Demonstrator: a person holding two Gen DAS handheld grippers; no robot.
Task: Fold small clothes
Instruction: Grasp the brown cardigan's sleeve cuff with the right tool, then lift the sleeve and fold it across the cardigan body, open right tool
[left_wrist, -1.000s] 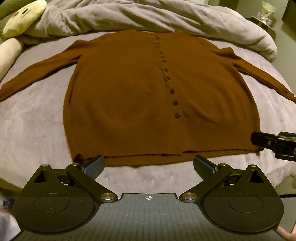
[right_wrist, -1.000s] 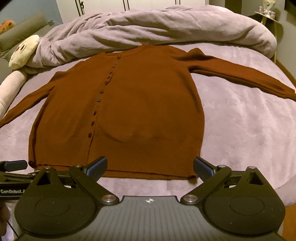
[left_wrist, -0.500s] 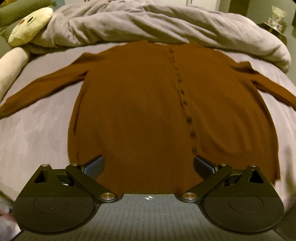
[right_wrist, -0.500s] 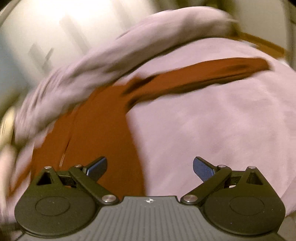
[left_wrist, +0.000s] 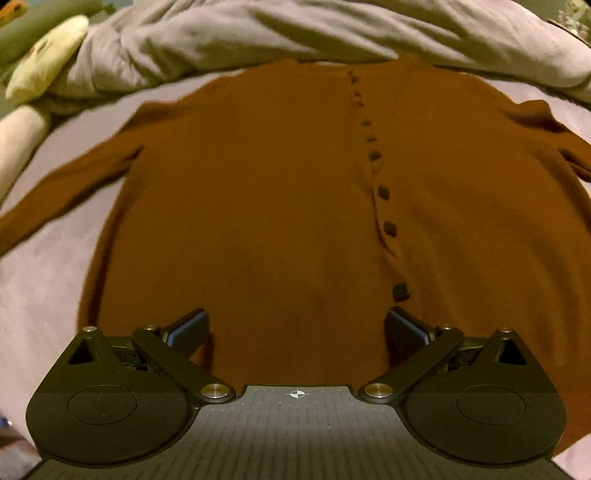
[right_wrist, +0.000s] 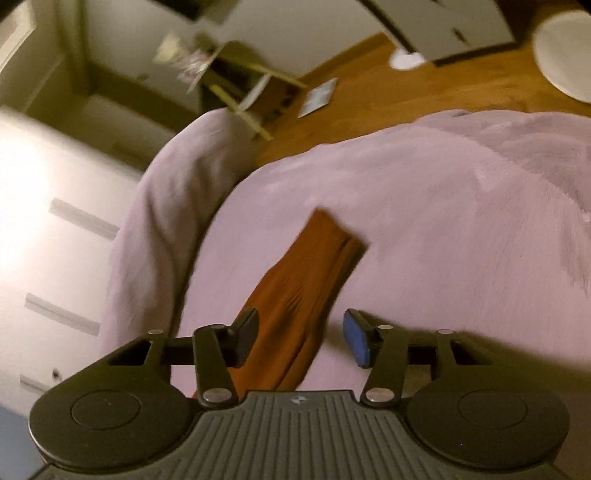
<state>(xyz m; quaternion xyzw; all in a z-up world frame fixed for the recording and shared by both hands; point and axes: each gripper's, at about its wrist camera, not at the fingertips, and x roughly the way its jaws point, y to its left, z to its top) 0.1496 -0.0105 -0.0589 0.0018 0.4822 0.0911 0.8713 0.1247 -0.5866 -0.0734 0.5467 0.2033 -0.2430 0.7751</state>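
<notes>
Brown knitted wool, a long-sleeved cardigan (left_wrist: 258, 206) with a row of dark buttons (left_wrist: 384, 192), lies spread flat and front side up on the pale lilac plush bed cover (left_wrist: 40, 280); we think it is laid so because a flat garment gives clean fold lines. At the far side, a crumpled grey duvet (left_wrist: 295, 33) and a cream plush toy (left_wrist: 48, 70) are near the collar, apart from the work.

Our left gripper (left_wrist: 297, 328) hovers low over the lower part of the cardigan body, its jaws spread wide and holding nothing; we judge that it waits there to press or take the hem.

Our right gripper (right_wrist: 301, 338) is over the end of one sleeve (right_wrist: 306, 280), which lies straight on the cover toward the bed edge; the jaws are apart, one on each side of the sleeve cloth, and not yet closed on it; whether the pads touch the cloth we cannot tell. The wooden floor (right_wrist: 424, 88) shows beyond.

We judge that no fold is made yet; the likely first step is to pinch this sleeve and bring it across the body.
</notes>
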